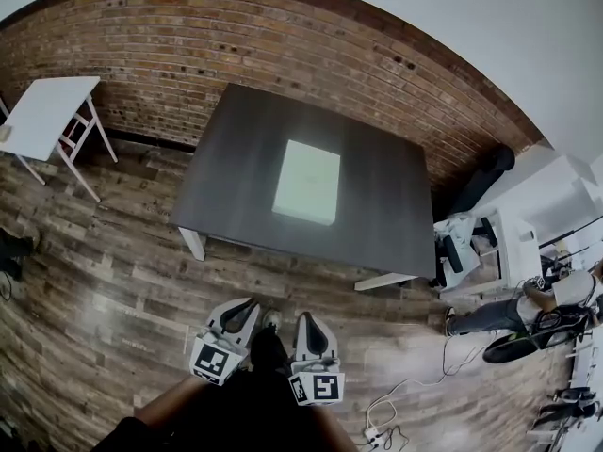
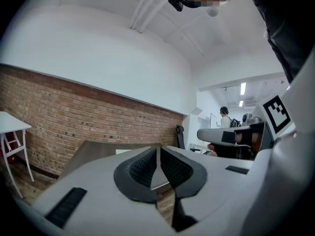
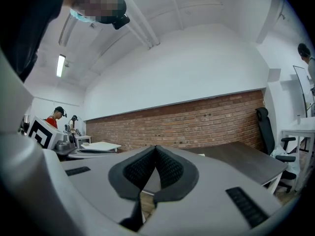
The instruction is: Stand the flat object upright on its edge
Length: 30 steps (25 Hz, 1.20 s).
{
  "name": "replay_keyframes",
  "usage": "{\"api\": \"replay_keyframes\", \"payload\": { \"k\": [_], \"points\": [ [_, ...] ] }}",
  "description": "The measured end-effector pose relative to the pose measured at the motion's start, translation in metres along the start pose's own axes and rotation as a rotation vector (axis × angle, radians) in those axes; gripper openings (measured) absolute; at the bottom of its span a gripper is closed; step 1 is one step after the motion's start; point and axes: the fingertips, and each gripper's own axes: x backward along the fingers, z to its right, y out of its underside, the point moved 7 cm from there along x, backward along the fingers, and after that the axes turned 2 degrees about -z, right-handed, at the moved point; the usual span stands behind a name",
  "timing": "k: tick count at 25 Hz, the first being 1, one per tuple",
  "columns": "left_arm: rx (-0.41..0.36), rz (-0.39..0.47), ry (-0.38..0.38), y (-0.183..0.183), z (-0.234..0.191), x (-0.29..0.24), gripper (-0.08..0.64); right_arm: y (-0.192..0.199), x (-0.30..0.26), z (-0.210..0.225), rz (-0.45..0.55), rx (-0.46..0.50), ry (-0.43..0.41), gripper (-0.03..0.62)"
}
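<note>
A pale flat rectangular object lies flat near the middle of the dark table. Both grippers hang well short of the table's near edge, over the wooden floor. My left gripper is shut with nothing between its pads, and in the left gripper view the jaws meet at the tips. My right gripper is also shut and empty, its pads pressed together in the right gripper view. A sliver of the pale object shows just over the left gripper's body.
A brick wall runs behind the table. A small white table stands at the far left. Desks, an office chair and a seated person crowd the right side. Cables lie on the floor at the lower right.
</note>
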Motion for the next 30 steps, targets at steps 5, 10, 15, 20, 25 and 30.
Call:
{"api": "replay_keyframes", "payload": {
  "k": [5,10,15,20,25,30],
  "points": [
    [-0.017,-0.014,-0.004,-0.004,-0.005,-0.034,0.049,0.0,-0.026,0.03,-0.001,-0.008,-0.013,0.025],
    [-0.016,-0.009,-0.03,-0.011,-0.013,-0.071,0.049,-0.008,-0.057,0.058,0.003,-0.005,-0.049,0.025],
    [-0.012,-0.006,-0.054,-0.014,-0.019,-0.112,0.049,-0.009,-0.085,0.093,-0.004,-0.001,-0.065,0.025],
    [-0.024,-0.026,-0.07,-0.015,-0.015,-0.15,0.049,-0.012,-0.104,0.13,-0.006,-0.002,-0.087,0.025],
    [-0.032,-0.031,-0.087,-0.017,-0.005,-0.19,0.049,-0.01,-0.122,0.17,-0.016,-0.026,-0.107,0.025],
    [-0.049,-0.046,-0.124,-0.015,0.001,-0.217,0.049,-0.009,-0.14,0.2,-0.033,-0.014,-0.131,0.025]
  ]
}}
